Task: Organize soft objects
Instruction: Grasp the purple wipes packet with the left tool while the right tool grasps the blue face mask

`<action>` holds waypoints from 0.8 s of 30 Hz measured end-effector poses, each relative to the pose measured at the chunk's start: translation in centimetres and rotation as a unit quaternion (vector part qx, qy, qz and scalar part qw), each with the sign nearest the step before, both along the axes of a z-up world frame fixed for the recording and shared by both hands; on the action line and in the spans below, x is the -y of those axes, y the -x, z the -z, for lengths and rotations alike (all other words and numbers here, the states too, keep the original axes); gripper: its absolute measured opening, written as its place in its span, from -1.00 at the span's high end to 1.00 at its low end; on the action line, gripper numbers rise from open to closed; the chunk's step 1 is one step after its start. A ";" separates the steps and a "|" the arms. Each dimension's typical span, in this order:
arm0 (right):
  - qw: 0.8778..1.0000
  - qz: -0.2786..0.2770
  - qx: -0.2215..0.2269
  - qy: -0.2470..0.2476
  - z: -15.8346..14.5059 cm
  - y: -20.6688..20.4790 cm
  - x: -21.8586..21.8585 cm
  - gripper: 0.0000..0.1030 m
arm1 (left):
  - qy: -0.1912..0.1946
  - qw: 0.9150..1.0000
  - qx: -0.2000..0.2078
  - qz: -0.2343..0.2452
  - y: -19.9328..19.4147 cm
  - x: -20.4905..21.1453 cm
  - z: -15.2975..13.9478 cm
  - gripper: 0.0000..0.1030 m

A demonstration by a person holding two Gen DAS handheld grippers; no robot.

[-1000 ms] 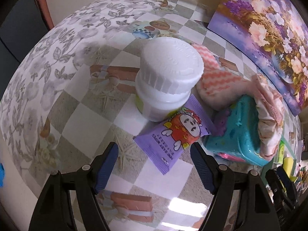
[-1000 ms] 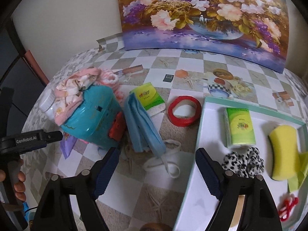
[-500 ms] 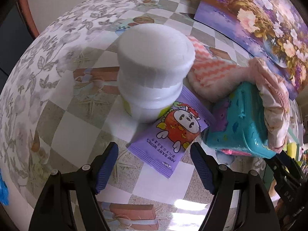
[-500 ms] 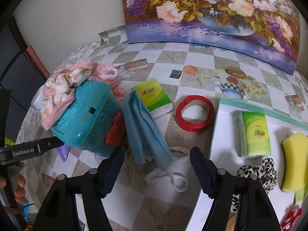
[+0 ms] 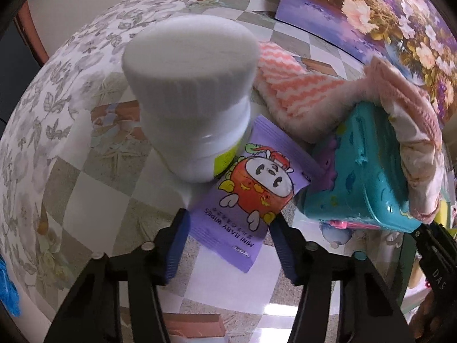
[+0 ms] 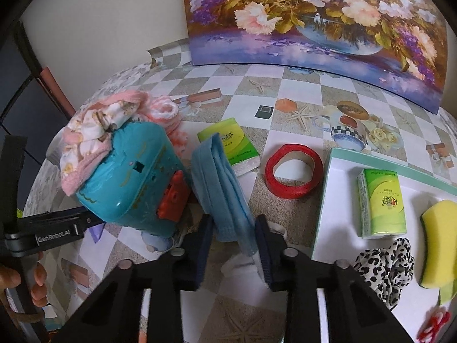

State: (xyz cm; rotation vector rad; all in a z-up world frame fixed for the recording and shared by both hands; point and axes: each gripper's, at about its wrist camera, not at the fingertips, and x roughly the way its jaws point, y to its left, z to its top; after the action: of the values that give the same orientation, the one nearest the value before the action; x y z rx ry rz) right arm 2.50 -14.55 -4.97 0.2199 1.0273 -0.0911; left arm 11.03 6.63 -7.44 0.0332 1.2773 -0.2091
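Observation:
A purple baby wipes pack lies flat on the checked tablecloth, against a white jar. My left gripper points down over the pack's near end. Its jaws are closing, with the pads at the pack's two long edges; the pack shows no squeeze. In the right wrist view a folded blue face mask lies between a teal toy case and a green tissue pack. My right gripper straddles the mask's near end. Its jaws are closing and a thin gap still shows at the left pad.
A pink chevron cloth and a pink floral cloth drape over the teal case. A red tape ring lies by a white tray that holds a tissue pack, yellow sponge and leopard scrunchie. A flower painting leans against the back wall.
My left gripper has dropped closer to the wipes pack and its jaws have narrowed onto the pack's edges. The right jaws have narrowed from wide open to either side of the mask.

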 end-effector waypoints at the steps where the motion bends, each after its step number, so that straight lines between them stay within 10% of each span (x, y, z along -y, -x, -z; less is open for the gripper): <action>1: 1.000 0.000 0.000 -0.001 0.0 0.0 0.0 0.55 | -0.003 1.000 0.002 0.002 0.0 0.1 0.0 -0.03; 10: 1.000 0.006 0.006 -0.007 -0.7 0.7 0.2 0.83 | 0.019 1.000 0.006 0.001 0.8 1.2 -1.0 0.51; 24: 0.999 0.030 0.028 -0.021 -3.5 3.8 0.9 0.83 | 0.048 0.998 0.010 -0.026 4.0 -1.6 -2.5 0.69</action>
State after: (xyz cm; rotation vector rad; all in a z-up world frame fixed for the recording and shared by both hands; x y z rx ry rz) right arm -1.31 -15.43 -1.50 0.2905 0.9669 -0.1171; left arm 7.01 8.25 -4.90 -0.0792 1.2445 -0.2248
